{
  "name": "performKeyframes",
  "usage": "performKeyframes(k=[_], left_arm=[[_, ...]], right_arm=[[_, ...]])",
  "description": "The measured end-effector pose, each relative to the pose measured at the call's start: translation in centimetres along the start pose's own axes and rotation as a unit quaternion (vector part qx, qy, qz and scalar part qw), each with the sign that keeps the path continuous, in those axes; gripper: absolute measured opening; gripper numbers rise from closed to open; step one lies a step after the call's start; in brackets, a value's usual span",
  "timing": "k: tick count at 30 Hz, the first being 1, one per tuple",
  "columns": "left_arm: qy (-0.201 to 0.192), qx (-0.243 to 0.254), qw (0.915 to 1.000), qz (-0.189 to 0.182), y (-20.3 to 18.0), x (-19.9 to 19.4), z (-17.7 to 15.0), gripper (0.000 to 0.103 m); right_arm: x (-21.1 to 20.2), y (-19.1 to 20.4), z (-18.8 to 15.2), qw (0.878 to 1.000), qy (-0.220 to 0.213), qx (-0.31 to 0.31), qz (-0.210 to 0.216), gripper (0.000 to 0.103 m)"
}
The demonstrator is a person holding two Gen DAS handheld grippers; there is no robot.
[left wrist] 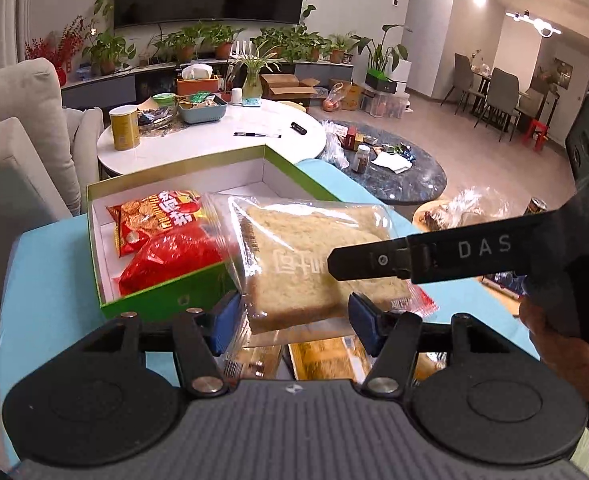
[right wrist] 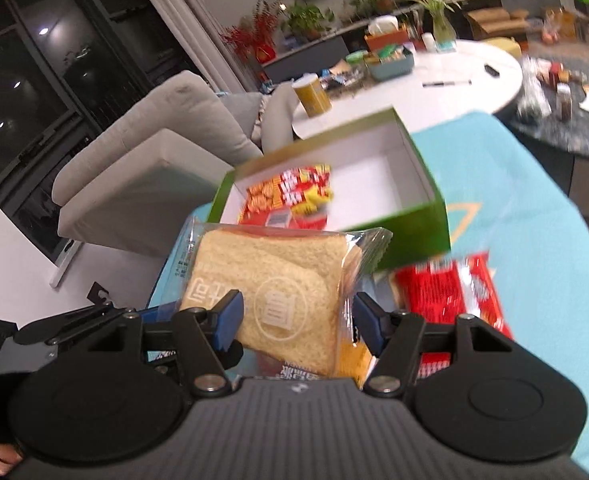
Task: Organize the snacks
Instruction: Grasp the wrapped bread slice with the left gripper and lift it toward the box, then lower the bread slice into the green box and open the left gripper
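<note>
We see both grippers, left and right, clamped on one bread pack. It hangs just beside the green box.

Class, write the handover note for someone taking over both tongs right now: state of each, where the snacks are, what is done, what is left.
Left tongs: closed on a clear-wrapped bread packet, held up beside the green box.
Right tongs: closed on another bread packet, also lifted.
Done: two red snack bags lie in the box.
Left: both bread packets go in; a red packet and yellow packets are on the blue cloth.
</note>
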State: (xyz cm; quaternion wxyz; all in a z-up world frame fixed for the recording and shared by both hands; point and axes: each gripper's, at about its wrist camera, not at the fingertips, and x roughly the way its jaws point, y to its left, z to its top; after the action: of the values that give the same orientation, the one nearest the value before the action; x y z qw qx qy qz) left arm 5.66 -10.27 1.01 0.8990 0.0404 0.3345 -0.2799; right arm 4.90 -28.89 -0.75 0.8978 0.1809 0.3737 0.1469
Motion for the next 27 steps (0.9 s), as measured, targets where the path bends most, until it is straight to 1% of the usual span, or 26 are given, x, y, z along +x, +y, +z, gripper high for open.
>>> performKeyframes(k=[6,10,14,18,24,27], left_arm=[[-0.004,-0.009,0.9999,0.008,0.5,1.2,1.8,0.056],[-0.006,-0.018,0.9997,0.015,1.3,3.1,4.0,0.056],[-0.004,-0.030,0.9993,0.020,2.0,5.3,5.7,0.056],[0.007,-0.038,0.9990,0.022,2.4,7.5,6.2,0.056],[0.035,-0.048,0.9980,0.021,3.1,11.1,6.1,0.056],[0.043,-0.049,0.9977,0.020,3.4,12.4,5.9,0.063]], right_arm=[[1.0,0.0,1.9,1.000,-0.007,-0.028,-0.007,0.068],[2.0,-0.3,4.0,0.998,-0.014,-0.058,-0.010,0.068],[3.4,-1.2,6.2,0.998,-0.014,-0.065,-0.013,0.068],[5.0,-2.0,7.2,0.997,-0.011,-0.078,-0.024,0.068],[7.2,-3.4,7.5,0.995,-0.001,-0.087,-0.044,0.068],[8.2,-4.0,7.6,0.995,0.004,-0.085,-0.054,0.068]])
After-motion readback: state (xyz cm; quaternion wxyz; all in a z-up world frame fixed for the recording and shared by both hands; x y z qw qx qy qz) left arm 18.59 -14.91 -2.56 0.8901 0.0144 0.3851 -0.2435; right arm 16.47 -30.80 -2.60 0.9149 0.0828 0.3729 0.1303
